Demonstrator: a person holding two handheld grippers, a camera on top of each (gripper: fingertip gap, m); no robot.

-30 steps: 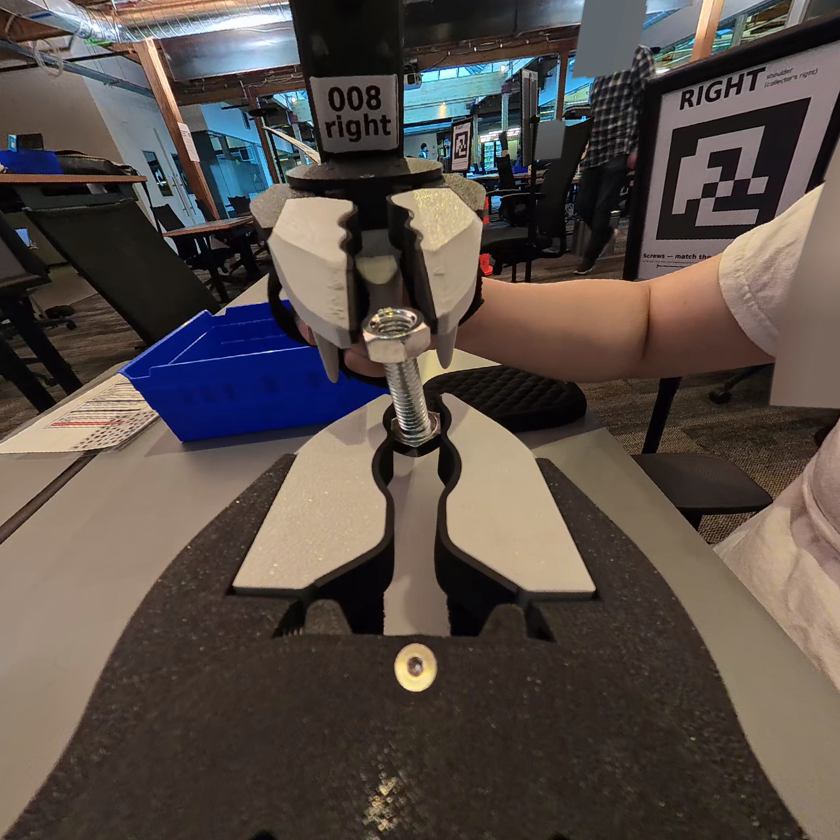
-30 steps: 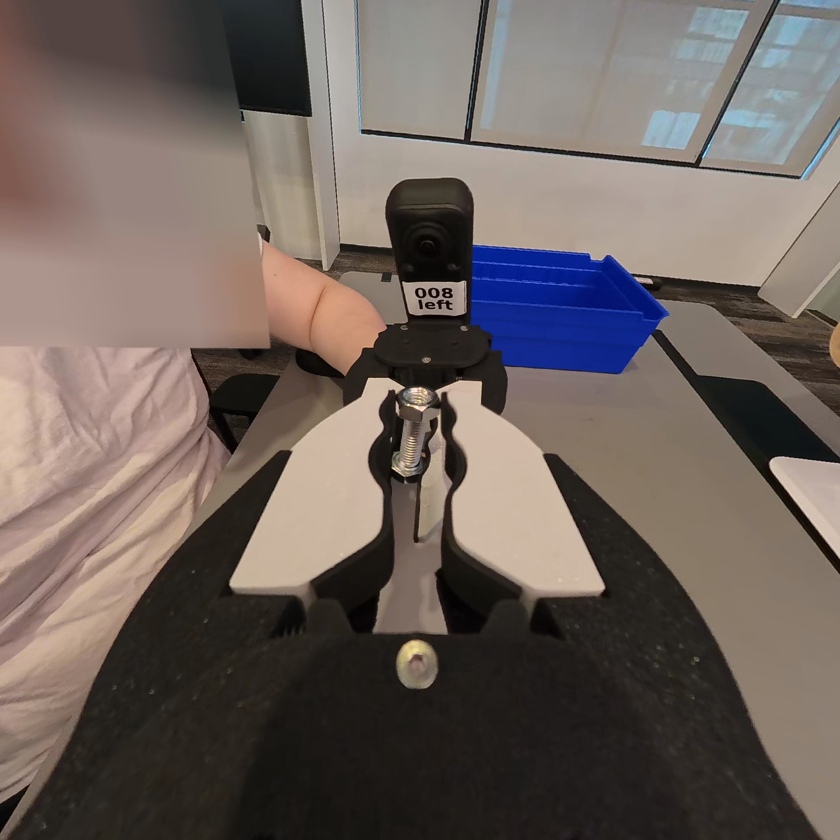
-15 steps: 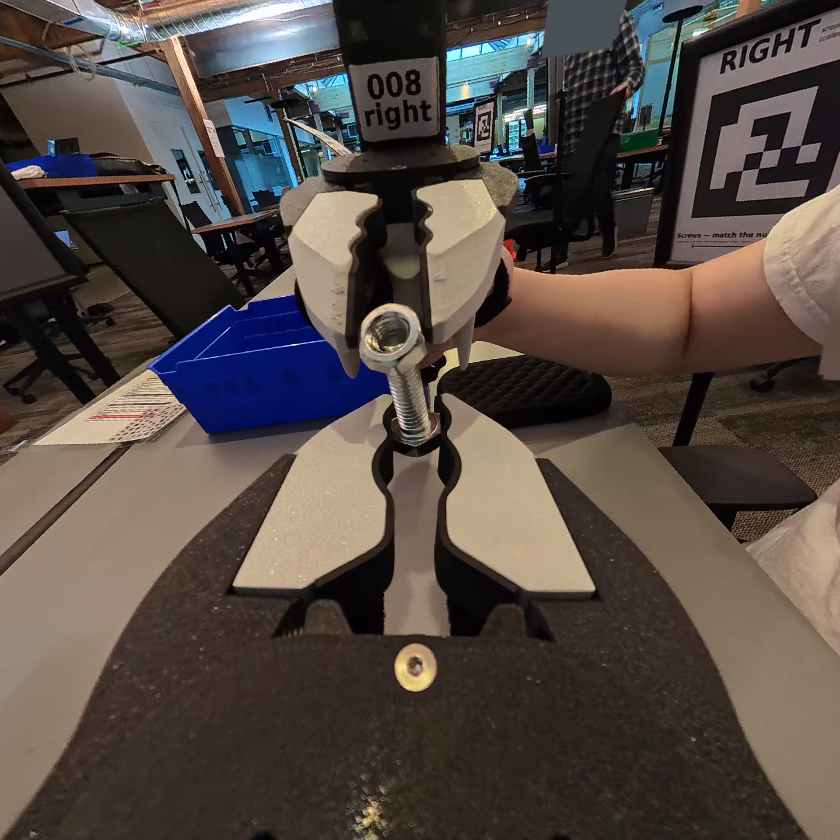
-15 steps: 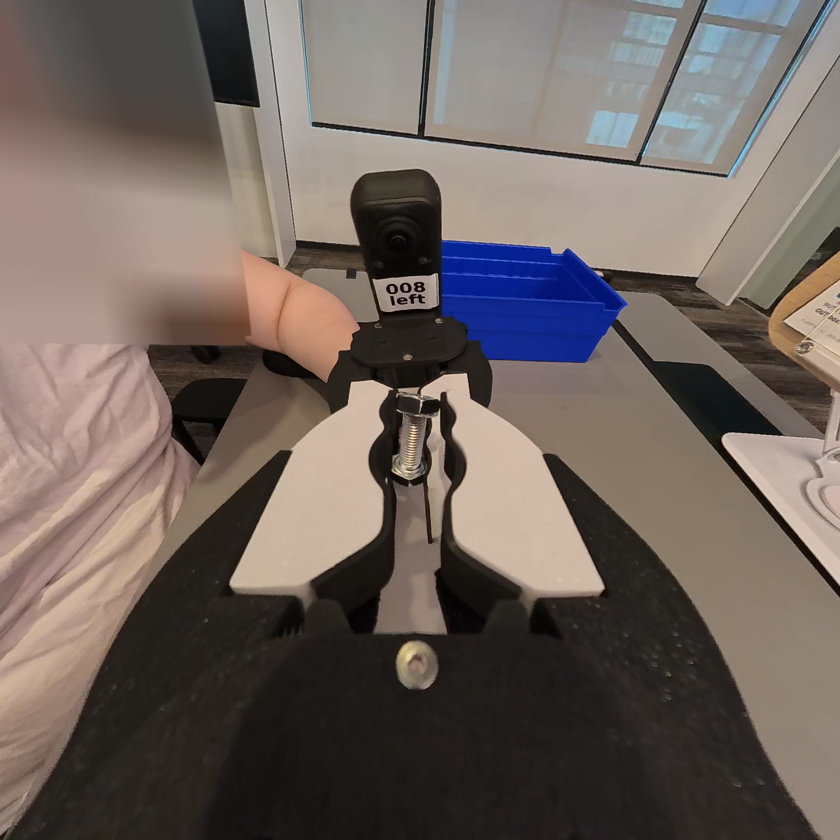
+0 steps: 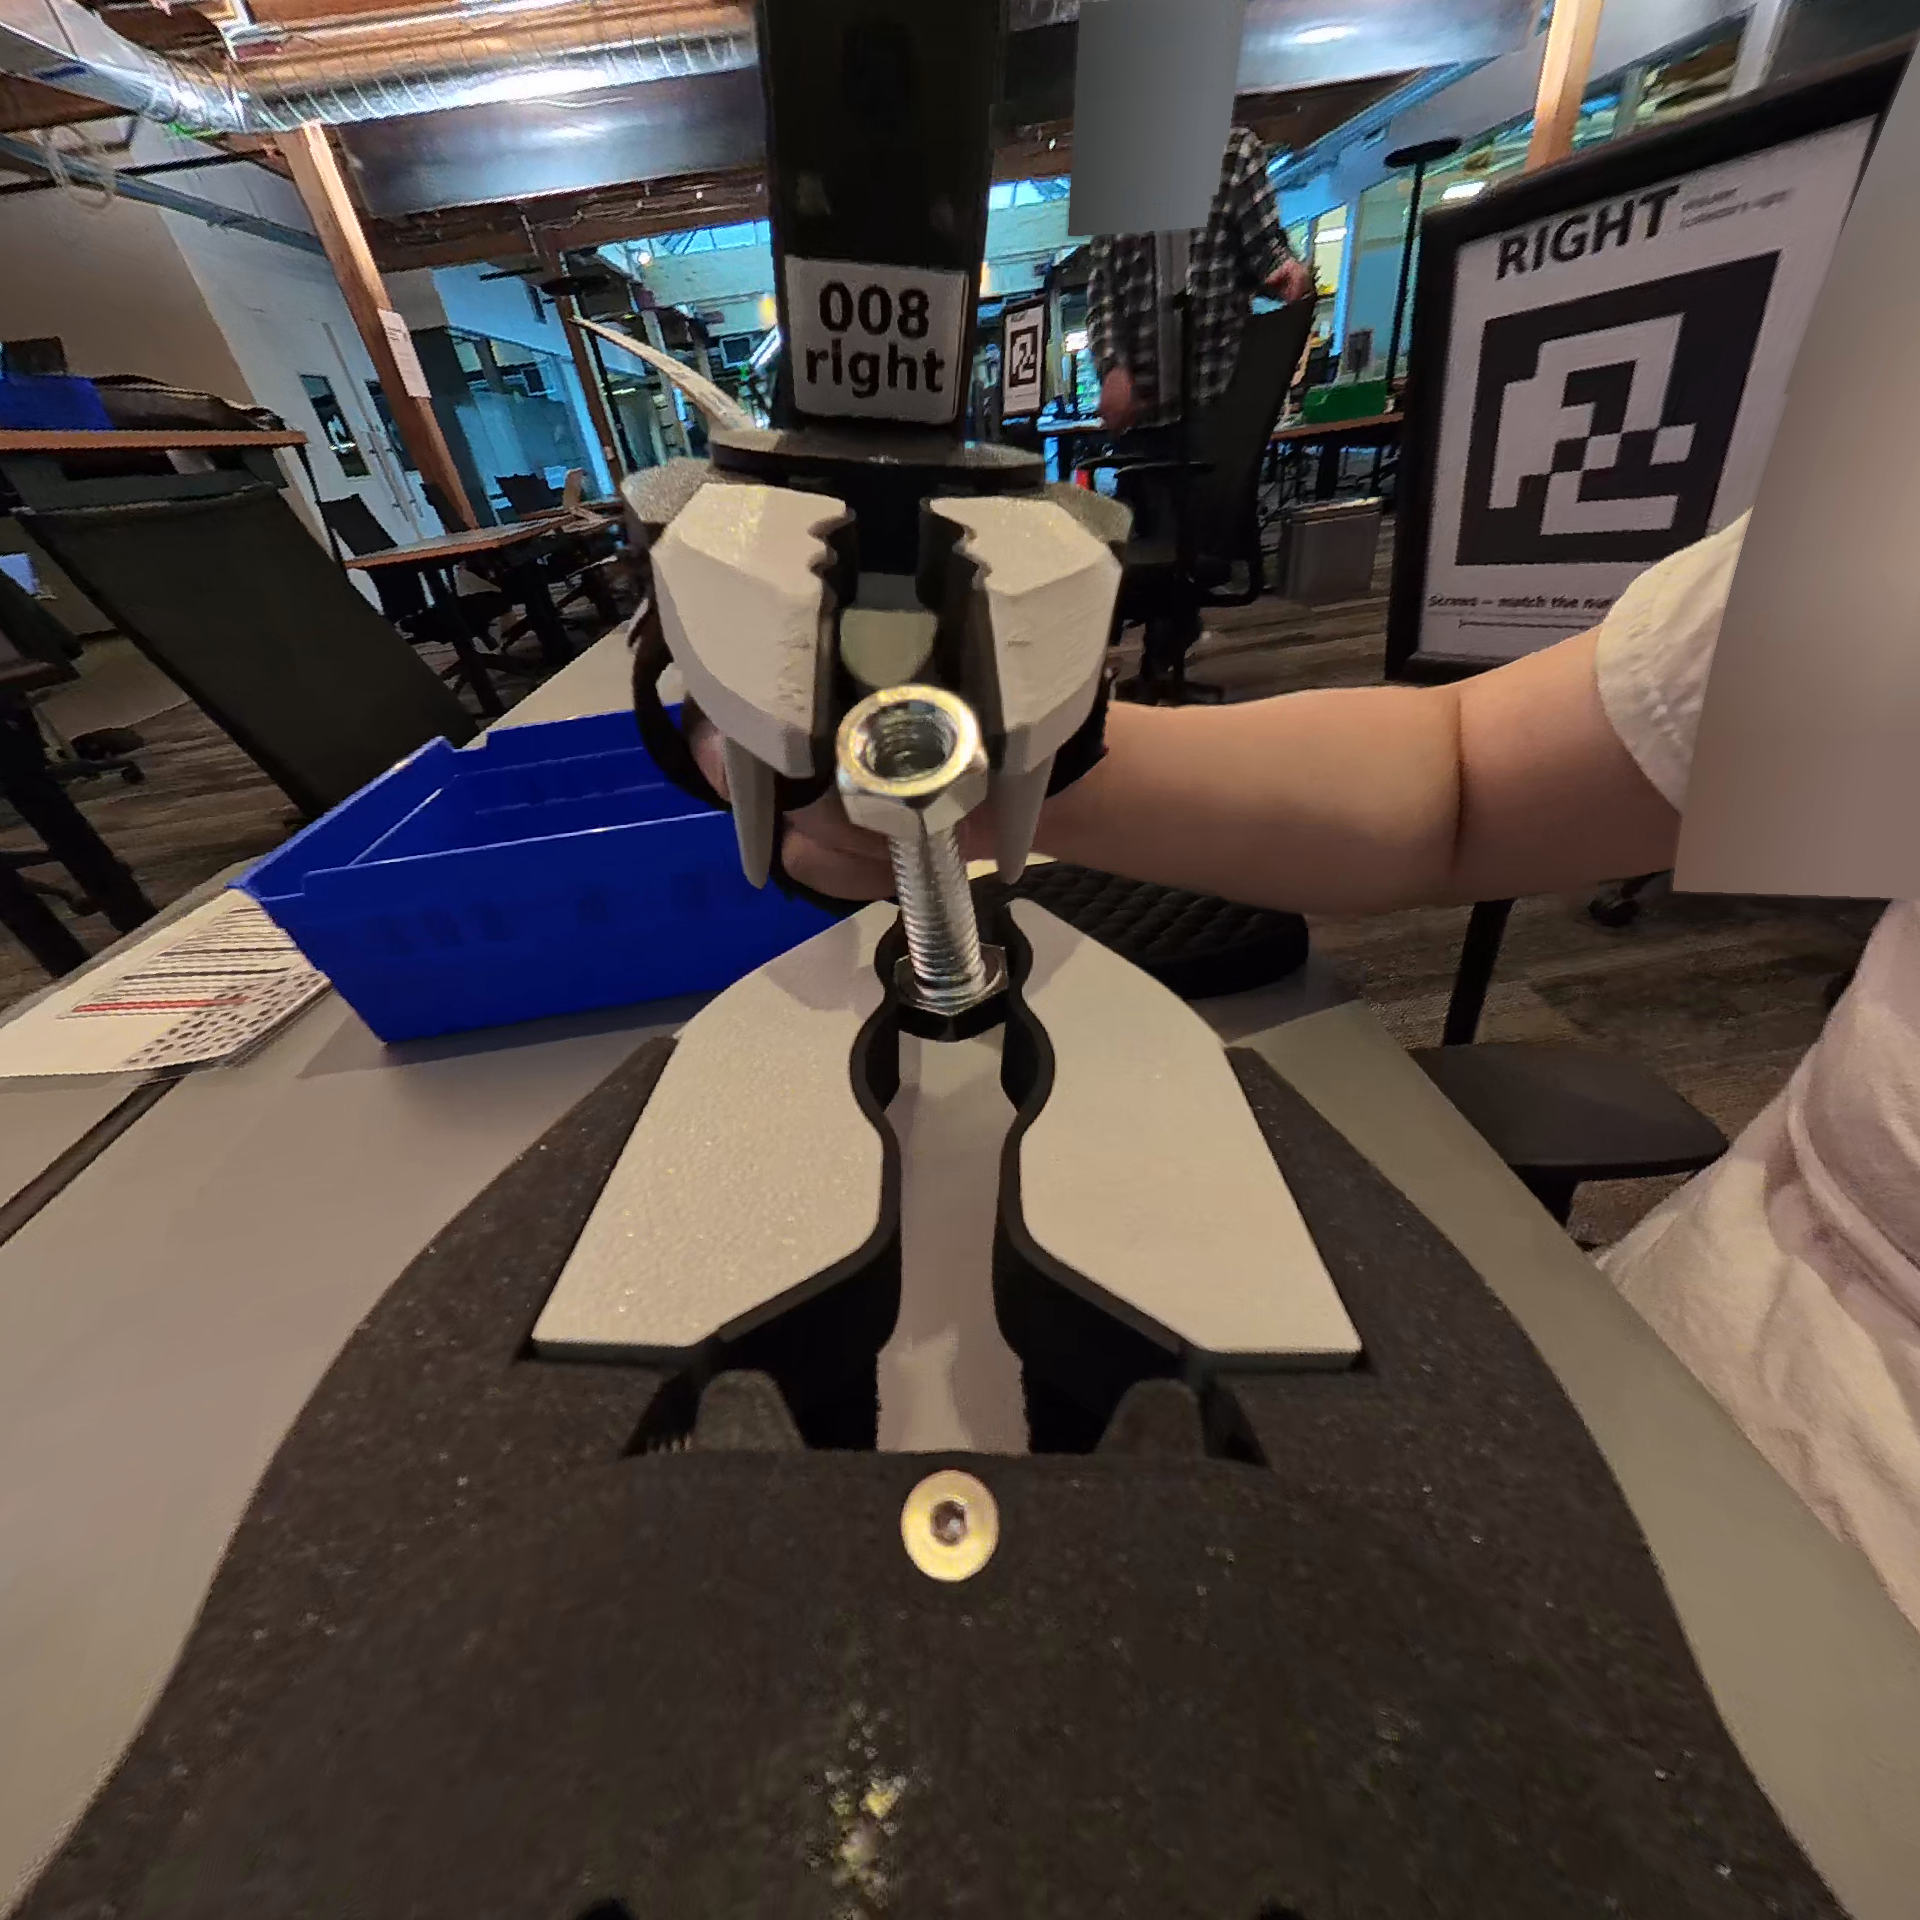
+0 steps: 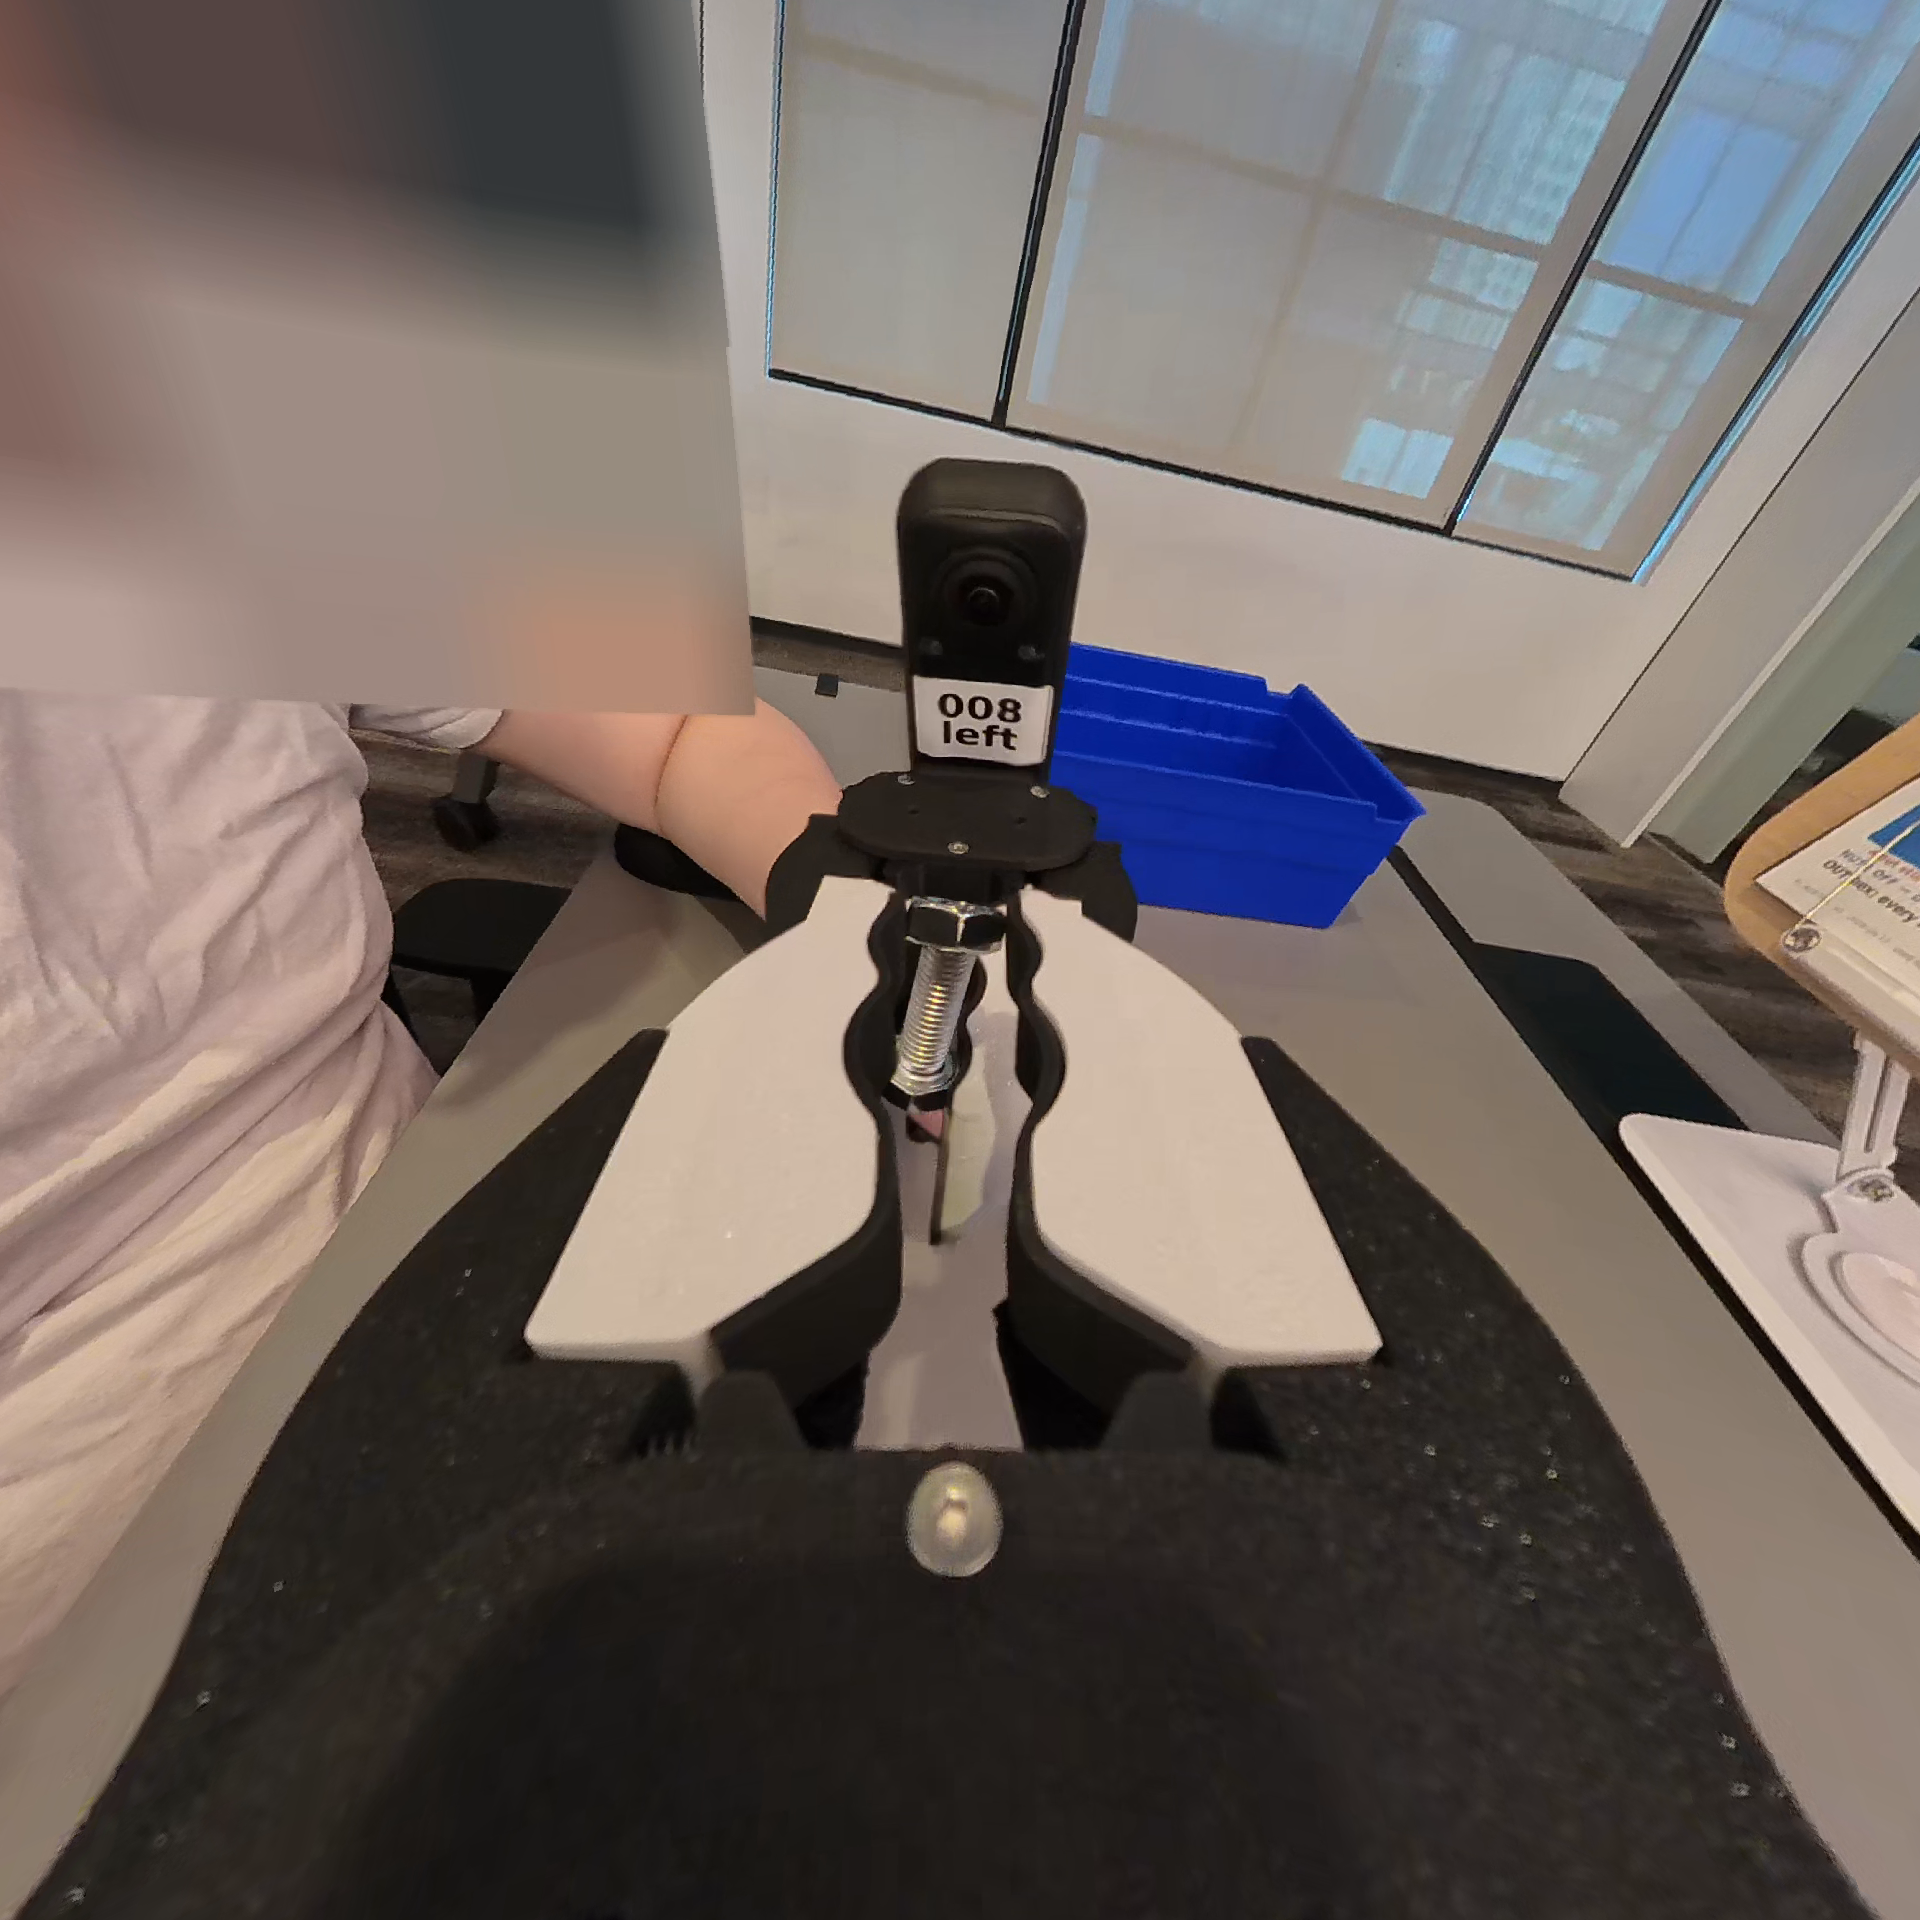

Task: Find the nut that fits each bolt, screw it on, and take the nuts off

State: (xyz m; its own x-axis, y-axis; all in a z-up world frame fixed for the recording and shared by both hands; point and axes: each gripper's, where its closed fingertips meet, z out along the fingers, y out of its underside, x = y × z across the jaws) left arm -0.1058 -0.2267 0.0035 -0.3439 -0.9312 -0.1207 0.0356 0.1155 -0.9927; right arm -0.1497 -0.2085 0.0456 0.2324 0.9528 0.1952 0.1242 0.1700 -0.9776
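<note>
At frame centre, the left gripper [image 5: 940, 1003] is clamping the bolt [image 5: 935, 904] by its head while the right gripper [image 6: 945, 966] is clenching the nut [image 5: 912, 758] at the thread's tip; keeping both axes aligned should prevent binding.

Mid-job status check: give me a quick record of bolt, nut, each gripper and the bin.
bolt: held in the air between the two grippers
nut: on the bolt's end, at the right gripper
left gripper: shut on bolt head
right gripper: fingers flank the nut; grip unclear
blue bin: on table, beyond the grippers
</note>
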